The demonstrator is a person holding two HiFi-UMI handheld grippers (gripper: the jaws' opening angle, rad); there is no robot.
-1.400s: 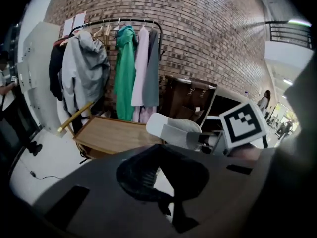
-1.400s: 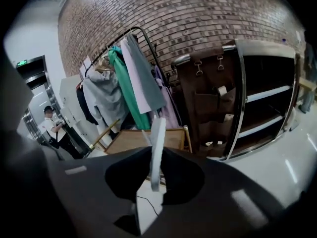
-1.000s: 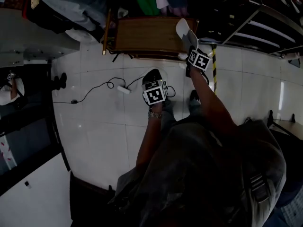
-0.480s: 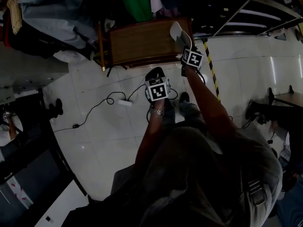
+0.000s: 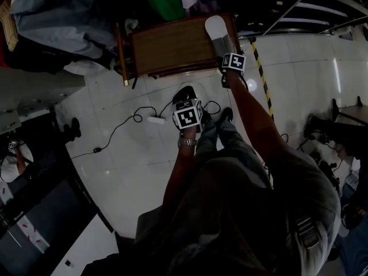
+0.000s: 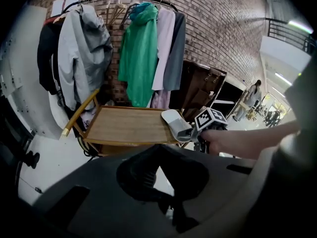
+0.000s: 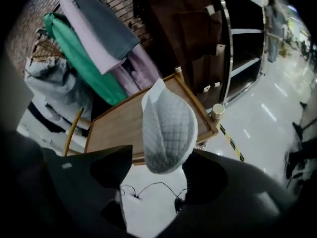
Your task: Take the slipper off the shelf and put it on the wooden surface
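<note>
Right tongs (image 7: 161,155) clamped on the heel end of a pale quilted slipper (image 7: 168,123); toe pointed away from the tongs, out over the near right corner of the wooden surface (image 5: 172,48); could not tell whether the sole touched the wood. Left tongs (image 6: 157,157) held lower and to the left of the right pair, short of the wood, over white floor tiles (image 5: 132,165); jaws drawn almost together, nothing between them. A cable (image 5: 123,122) trailed on the floor left of the left tongs. Beyond both pairs, past the wooden surface, a green garment (image 6: 140,53) hung among coats against brick.
</note>
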